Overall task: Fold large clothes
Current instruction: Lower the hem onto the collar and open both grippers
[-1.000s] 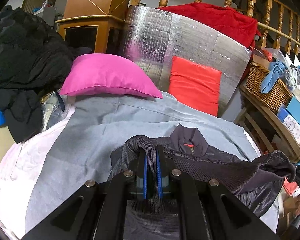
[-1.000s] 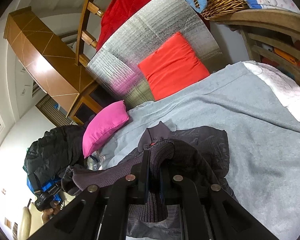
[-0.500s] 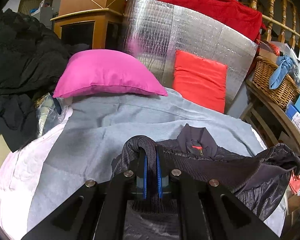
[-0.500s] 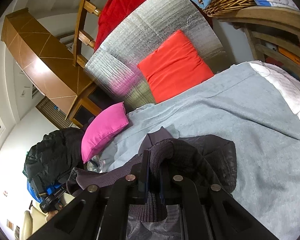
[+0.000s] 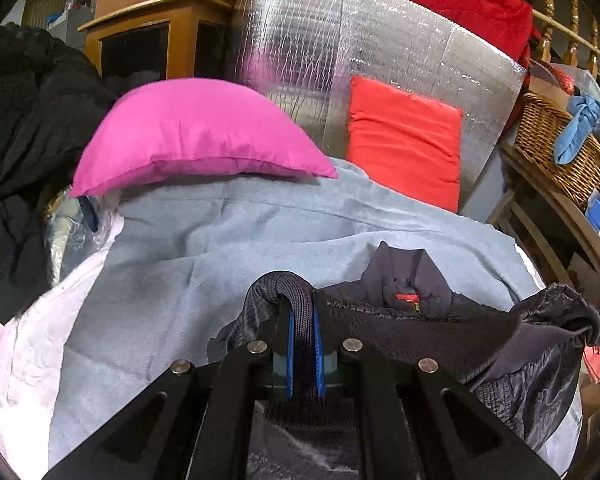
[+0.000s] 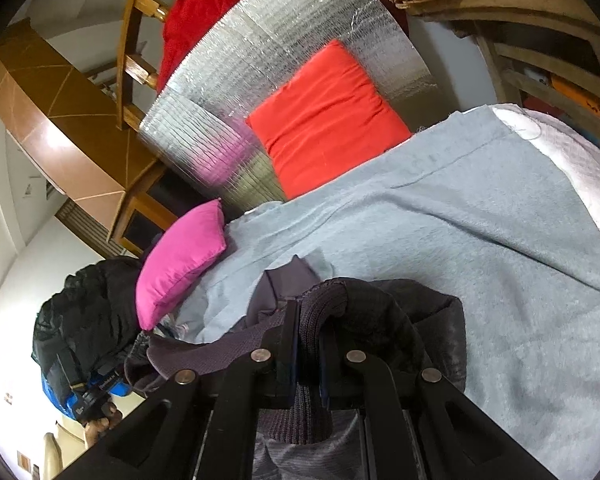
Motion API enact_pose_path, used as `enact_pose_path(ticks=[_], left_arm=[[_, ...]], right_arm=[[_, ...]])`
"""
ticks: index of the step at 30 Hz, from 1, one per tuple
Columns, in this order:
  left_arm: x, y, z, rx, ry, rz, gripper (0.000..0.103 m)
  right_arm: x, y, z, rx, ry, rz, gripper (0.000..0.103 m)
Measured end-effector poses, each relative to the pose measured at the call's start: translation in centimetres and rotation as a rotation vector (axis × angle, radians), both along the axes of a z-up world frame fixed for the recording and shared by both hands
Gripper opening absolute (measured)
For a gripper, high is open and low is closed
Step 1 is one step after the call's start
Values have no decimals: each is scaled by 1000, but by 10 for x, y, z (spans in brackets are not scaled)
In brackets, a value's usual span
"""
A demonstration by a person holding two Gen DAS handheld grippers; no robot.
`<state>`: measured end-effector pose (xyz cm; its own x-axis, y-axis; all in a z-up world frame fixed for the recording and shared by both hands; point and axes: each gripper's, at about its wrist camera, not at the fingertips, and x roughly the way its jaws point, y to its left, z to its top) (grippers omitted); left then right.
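Note:
A dark grey jacket [image 5: 452, 332] with a ribbed knit hem and a red zip tab lies partly on the grey blanket [image 5: 220, 248], its collar pointing to the far side. My left gripper [image 5: 302, 320] is shut on the jacket's ribbed hem, which loops over the blue pads. My right gripper [image 6: 308, 320] is shut on another part of the ribbed hem of the jacket [image 6: 400, 320]. The hem stretches between the two grippers. The jacket's lower body hangs under the grippers, mostly hidden.
A pink pillow [image 5: 196, 136] and a red cushion [image 5: 404, 152] lie at the bed's far end against a silver foil panel [image 5: 380, 40]. Black clothes [image 5: 20, 140] are heaped on the left. A wicker basket [image 5: 560, 148] stands on a wooden shelf at the right.
Both grippers have moved forward over the bed toward the pillows, carrying the jacket hem with them. The grips have not changed.

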<state>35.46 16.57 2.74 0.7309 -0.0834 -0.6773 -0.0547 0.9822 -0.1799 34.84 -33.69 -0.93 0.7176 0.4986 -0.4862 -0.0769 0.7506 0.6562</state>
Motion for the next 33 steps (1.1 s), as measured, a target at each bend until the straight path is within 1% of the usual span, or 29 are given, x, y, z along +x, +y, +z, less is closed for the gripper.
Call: enact_pose_path(ticks=[5,14,20,24,28,33], left_arm=[[14,-1,-12,13,24,3,9],[37,-3,-40,23,86,1,9],[49,0,-46,15,112,13,9],[60,6,-50,-17,136,33,9],[72,7,-55,-28,150,46,9],[86,6,-59,-23,157,44,9]], right_arm=[[18,3,-12,-16,29,4,8],[43,2,-44,-40,94,16,8],[56,2,-47,-57,103,29,8],[67,4,-46,-57,102,36,8],[83,5,-52,-43,118,34,8],[100,4,-61,-26,139,25,8]])
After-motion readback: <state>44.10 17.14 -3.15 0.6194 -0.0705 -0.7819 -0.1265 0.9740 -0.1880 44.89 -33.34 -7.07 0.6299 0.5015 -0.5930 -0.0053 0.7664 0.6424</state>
